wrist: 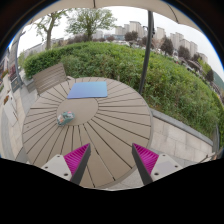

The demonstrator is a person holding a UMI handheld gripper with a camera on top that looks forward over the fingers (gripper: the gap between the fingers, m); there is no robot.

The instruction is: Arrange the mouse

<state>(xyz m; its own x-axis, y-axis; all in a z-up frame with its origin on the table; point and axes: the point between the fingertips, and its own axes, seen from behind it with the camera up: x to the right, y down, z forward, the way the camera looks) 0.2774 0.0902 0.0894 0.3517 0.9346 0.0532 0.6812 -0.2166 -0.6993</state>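
Mouse [65, 118] on table [110, 125], beyond open hand-held gripper [112, 160], left-ish.

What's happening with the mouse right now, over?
Gripper open, holding nothing, above the round wooden table. Mouse sits on the table ahead, apart from the blue mat farther on. Nothing in the way.
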